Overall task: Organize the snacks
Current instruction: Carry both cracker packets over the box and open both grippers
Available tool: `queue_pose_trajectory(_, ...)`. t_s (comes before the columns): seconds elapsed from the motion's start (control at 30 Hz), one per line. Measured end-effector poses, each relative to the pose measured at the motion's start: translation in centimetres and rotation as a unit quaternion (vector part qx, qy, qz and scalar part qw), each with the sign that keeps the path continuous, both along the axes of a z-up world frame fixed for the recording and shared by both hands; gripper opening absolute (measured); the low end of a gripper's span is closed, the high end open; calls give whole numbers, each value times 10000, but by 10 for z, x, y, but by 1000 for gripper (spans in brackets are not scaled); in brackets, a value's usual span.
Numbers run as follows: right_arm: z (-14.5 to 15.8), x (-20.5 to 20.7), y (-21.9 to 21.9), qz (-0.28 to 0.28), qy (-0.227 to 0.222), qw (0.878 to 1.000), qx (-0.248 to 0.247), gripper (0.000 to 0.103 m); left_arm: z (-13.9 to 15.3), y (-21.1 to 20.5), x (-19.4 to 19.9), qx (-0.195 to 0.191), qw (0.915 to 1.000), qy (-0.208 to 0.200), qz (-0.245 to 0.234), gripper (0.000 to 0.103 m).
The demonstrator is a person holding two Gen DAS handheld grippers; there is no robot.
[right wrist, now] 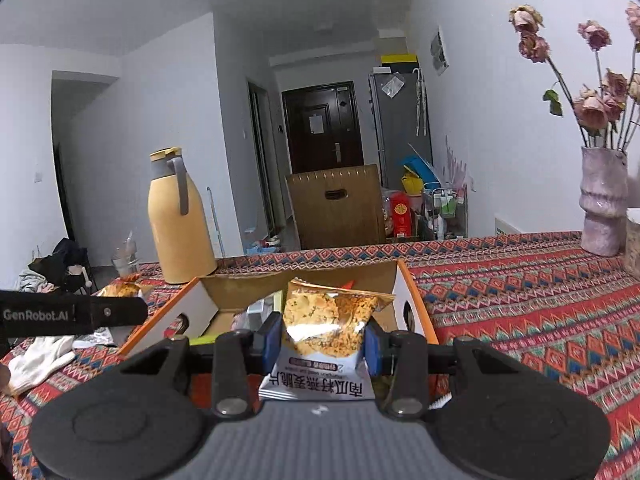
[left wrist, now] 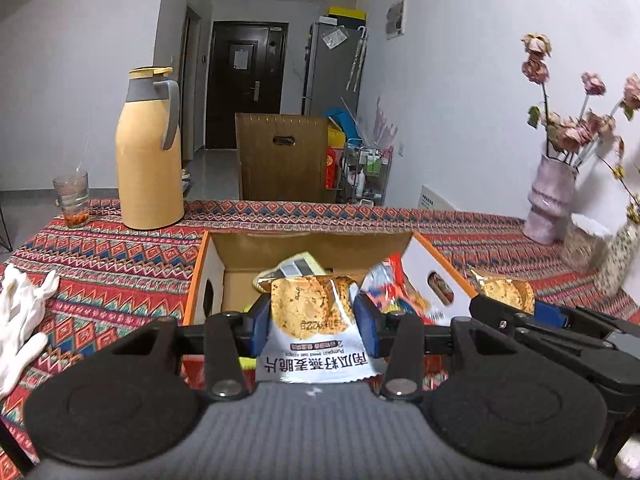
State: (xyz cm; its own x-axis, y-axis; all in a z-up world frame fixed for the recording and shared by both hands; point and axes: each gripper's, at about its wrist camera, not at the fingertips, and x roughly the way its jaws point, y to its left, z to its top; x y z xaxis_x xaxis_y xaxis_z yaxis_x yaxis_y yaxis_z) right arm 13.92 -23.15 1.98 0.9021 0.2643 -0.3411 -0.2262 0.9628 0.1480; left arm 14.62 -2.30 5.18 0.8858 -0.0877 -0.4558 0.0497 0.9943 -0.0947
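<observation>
Left gripper (left wrist: 313,317): clamped on oat-crisp packet (left wrist: 312,312), at near rim of open cardboard box (left wrist: 436,264). Right gripper (right wrist: 320,341): clamped on second packet (right wrist: 326,316), same rim. Patterned tablecloth (right wrist: 520,300) flanks box.

The cardboard box (left wrist: 308,248) sits on the table (left wrist: 120,264), thermos (left wrist: 148,152) behind-left, vase (left wrist: 550,200) behind-right.

From my left wrist view, my held oat crisp packet (left wrist: 314,320) hides much of the cardboard box (left wrist: 424,258); the snacks inside are jumbled beyond reading. At the tabletop's right edge a speckled vase (left wrist: 618,256) smears with blur, and the white glove (left wrist: 22,316) is cut off left.
</observation>
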Motion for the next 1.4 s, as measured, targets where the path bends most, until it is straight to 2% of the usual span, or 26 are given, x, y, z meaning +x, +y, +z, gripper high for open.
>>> queue_pose_trajectory(0.23, -1, 55, 8, -14, 94, 10000, 2, 40, -5, 5, 48, -169, 9997, 105, 145, 45)
queue_pose_trajectory(0.4, -15, 84, 10, -127, 188, 9997, 80, 40, -19, 11, 75, -264, 9991, 184, 265, 45)
queue_pose_trajectory(0.57, -31, 95, 10, -116, 366, 9992, 62, 40, -35, 19, 90, -288, 9986, 328, 310, 45)
queue_pose_trajectory(0.87, -40, 99, 19, -88, 483, 9987, -116, 43, -46, 20, 94, -301, 9979, 451, 346, 47)
queue_pose_trajectory(0.9, -39, 99, 20, -103, 465, 9988, -126, 49, -45, 20, 93, -304, 9979, 442, 362, 49)
queue_pose_trajectory(0.93, -38, 98, 19, -101, 448, 9989, -115, 53, -45, 21, 92, -314, 9979, 437, 370, 55)
queue_pose_trajectory(0.97, -38, 97, 19, -113, 428, 9990, -114, 63, -45, 21, 92, -313, 9979, 425, 384, 66)
queue_pose_trajectory(1.0, -37, 96, 19, -143, 393, 9990, -126, 71, -45, 21, 91, -291, 9979, 398, 419, 73)
queue_pose_trajectory(1.03, -37, 94, 18, -166, 364, 9991, -137, 75, -45, 20, 91, -265, 9979, 372, 461, 84)
queue_pose_trajectory(1.07, -36, 93, 18, -188, 339, 9992, -134, 83, -45, 20, 90, -245, 9978, 344, 509, 91)
queue_pose_trajectory(1.1, -36, 92, 16, -212, 319, 9992, -120, 91, -45, 20, 89, -238, 9977, 323, 537, 94)
queue_pose_trajectory(1.13, -35, 91, 15, -241, 306, 9992, -108, 95, -44, 21, 88, -240, 9977, 301, 553, 100)
queue_pose_trajectory(1.2, -35, 90, 12, -301, 296, 9991, -77, 103, -43, 22, 86, -252, 9975, 237, 611, 103)
queue_pose_trajectory(1.4, -33, 89, 6, -434, 301, 9986, 11, 103, -42, 23, 85, -264, 9974, 270, 618, 103)
